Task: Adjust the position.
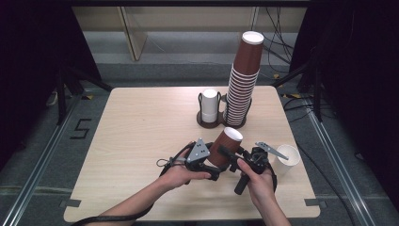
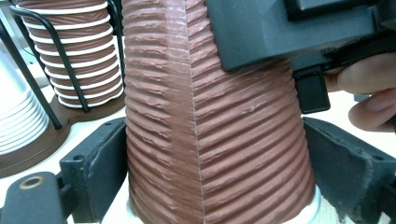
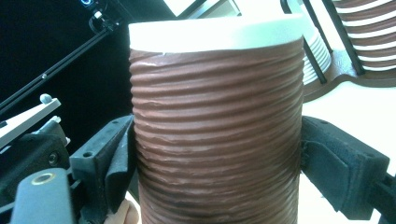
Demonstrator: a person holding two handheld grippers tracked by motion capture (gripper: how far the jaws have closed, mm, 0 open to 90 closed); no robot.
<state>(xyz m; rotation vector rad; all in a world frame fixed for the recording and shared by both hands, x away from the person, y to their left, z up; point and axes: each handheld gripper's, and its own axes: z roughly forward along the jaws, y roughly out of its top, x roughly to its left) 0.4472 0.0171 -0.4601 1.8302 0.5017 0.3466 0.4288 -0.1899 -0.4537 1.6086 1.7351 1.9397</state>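
A brown ribbed paper cup (image 1: 225, 145) with a white end is held tilted above the table's front, between both hands. My left gripper (image 1: 217, 165) comes from the left; in the left gripper view its jaws sit against both sides of the cup (image 2: 210, 121) near the wide rim. My right gripper (image 1: 229, 154) comes from the right. In the right gripper view its pads (image 3: 122, 158) lie against the cup (image 3: 215, 130) on both sides. A finger of the other hand and part of the right gripper's body cross the top right of the left gripper view.
A tall stack of brown cups (image 1: 242, 80) stands in a wire holder at the table's far middle, with a short white stack (image 1: 210, 106) beside it. A single white cup (image 1: 288, 159) stands right of my right hand. The wooden table (image 1: 141, 122) is bare on the left.
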